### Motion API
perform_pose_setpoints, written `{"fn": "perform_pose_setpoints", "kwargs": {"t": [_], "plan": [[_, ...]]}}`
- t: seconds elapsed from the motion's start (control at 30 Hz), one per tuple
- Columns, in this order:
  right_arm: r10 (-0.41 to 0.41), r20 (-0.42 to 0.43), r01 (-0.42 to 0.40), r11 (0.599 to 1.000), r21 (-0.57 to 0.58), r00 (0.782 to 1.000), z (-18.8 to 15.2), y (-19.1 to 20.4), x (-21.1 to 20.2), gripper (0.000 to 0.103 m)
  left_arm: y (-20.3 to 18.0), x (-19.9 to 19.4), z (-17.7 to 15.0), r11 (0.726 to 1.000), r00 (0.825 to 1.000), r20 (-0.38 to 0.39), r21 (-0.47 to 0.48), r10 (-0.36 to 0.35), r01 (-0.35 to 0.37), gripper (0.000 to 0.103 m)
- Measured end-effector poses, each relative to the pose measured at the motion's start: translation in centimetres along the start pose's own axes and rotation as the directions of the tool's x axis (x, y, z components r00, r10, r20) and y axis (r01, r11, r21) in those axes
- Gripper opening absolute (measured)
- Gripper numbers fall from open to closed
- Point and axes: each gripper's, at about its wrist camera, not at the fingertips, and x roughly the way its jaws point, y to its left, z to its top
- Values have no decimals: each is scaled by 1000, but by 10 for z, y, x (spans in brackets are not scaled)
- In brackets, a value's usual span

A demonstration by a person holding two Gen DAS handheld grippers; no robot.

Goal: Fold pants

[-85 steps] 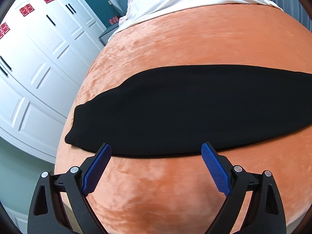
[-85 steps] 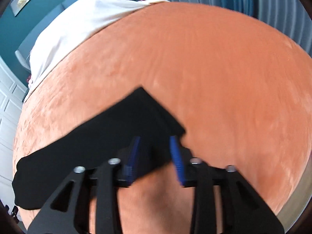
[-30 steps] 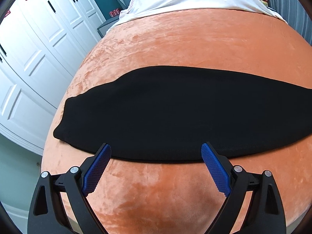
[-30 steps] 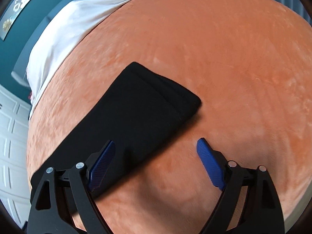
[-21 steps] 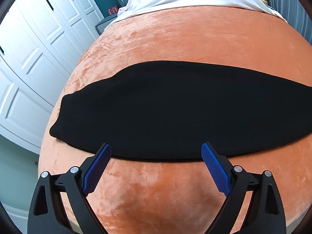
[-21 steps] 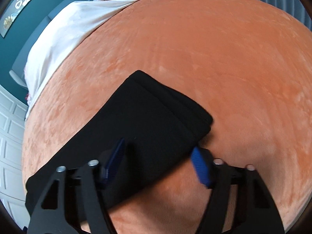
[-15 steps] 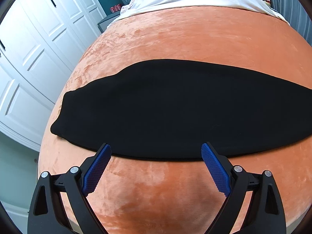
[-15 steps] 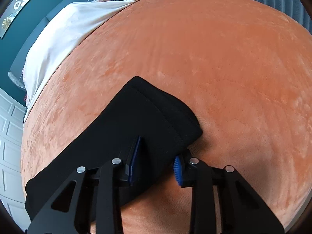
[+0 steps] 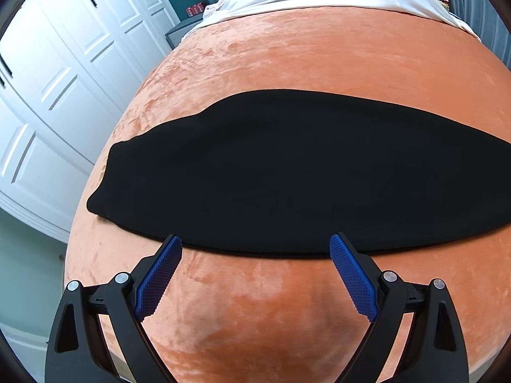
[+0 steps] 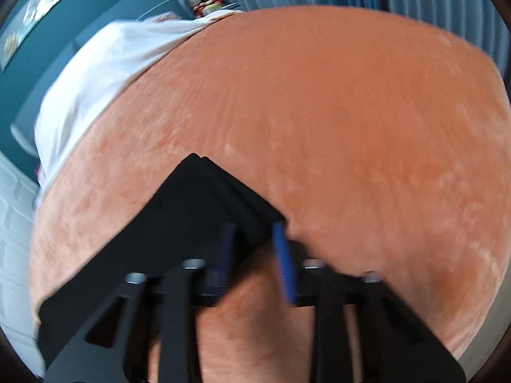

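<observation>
Left to right across the bed: the black pants (image 9: pixel 287 175) lie as a long flat band on the orange blanket (image 9: pixel 319 60), already doubled lengthwise by the look of the layered end, with their blunt left end near the side of the bed that faces the white wardrobe (image 9: pixel 64 73). The left gripper (image 9: pixel 255 245) hovers at the near edge of the band with its jaws spread wide and nothing between them; its blue pads (image 9: pixel 159 277) stand just short of the fabric. Farther right, the right gripper (image 10: pixel 252 233) has just been closing and now pinches the near corner of the band's squared end, where two stacked edges (image 10: pixel 223 182) show; the right-wrist view is blurred, so how deep the bite goes cannot be told. Risks, as judged from this arrangement: the pinch sits at a corner, so only the upper layer may be caught, and a lift would then peel the layers apart and undo the lengthwise fold. With the left end unheld, a pull toward the left may drag the whole band over the blanket rather than fold it, or push the left end off the side of the bed. A one-corner hold may also let the far corner sag, giving a skewed crease. The soft plush could snag the pads.
</observation>
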Motion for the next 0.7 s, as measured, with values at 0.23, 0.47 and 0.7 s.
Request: {"fn": "perform_pose_setpoints", "kwargs": {"t": [0.23,0.47,0.7], "plan": [[-210,52,215,922,-320,976,15,49,12,9,-30,-10,5,999,1000,26,49,-15,14,92],[-250,105,270,850,-452,963,4,66,9,32,-50,-20,7,996,998,43,76,-38,35,92],[-277,118,299,834,-464,954,3,58,13,66,-53,-23,5,995,999,47,94,-25,21,92]]}}
